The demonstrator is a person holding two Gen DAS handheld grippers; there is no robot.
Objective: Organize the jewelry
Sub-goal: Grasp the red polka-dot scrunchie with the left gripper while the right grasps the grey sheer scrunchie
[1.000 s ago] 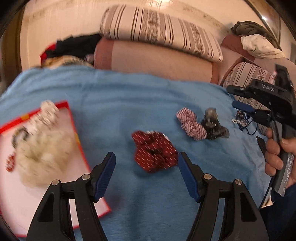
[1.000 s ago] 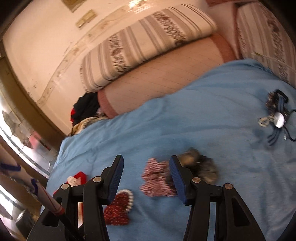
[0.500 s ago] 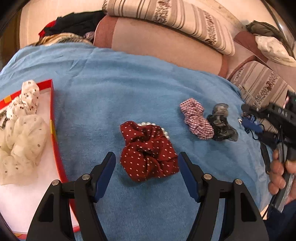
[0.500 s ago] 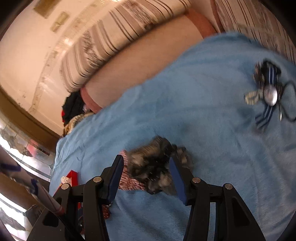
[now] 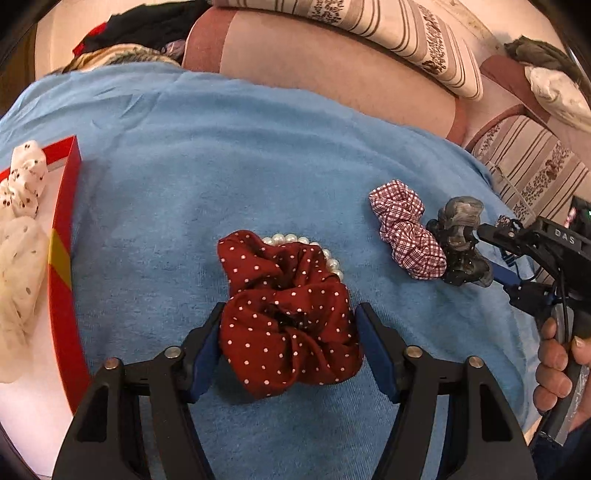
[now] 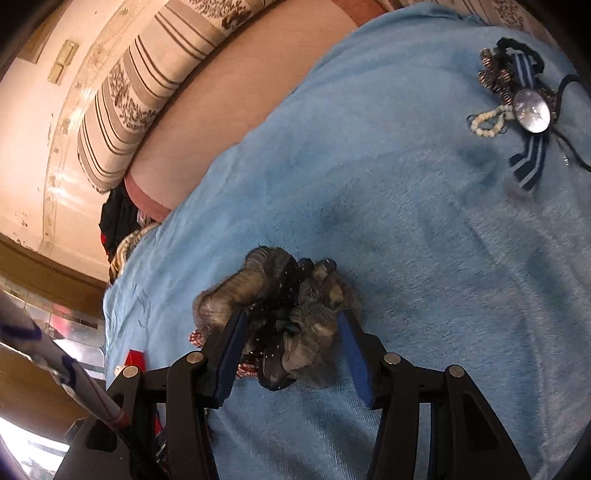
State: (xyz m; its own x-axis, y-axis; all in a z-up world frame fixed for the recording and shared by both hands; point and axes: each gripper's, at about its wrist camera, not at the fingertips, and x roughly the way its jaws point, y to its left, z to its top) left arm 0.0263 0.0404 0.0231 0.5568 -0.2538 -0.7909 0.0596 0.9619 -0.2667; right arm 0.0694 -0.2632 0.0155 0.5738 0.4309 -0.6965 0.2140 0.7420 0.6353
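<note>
A dark red polka-dot scrunchie [image 5: 288,314] lies on the blue blanket [image 5: 221,166], with a pearl bracelet [image 5: 306,243] partly under its far edge. My left gripper [image 5: 288,343] is open, its jaws on either side of the red scrunchie. A red checked scrunchie [image 5: 410,229] lies to the right, touching a grey-black scrunchie [image 5: 458,240]. My right gripper [image 6: 291,347] is open with the grey-black scrunchie [image 6: 280,306] between its jaws. A red-rimmed tray [image 5: 66,258] at the left holds white scrunchies [image 5: 18,236].
A blue striped bow brooch with a clear stone and beads [image 6: 524,110] lies on the blanket at the far right. Striped pillows [image 5: 406,40] and a pink bolster [image 5: 332,74] line the back. Dark clothes [image 5: 147,26] are piled at the back left.
Both grippers have moved forward and down. The left now straddles the red scrunchie, the right now straddles the grey-black one. Both stay open.
</note>
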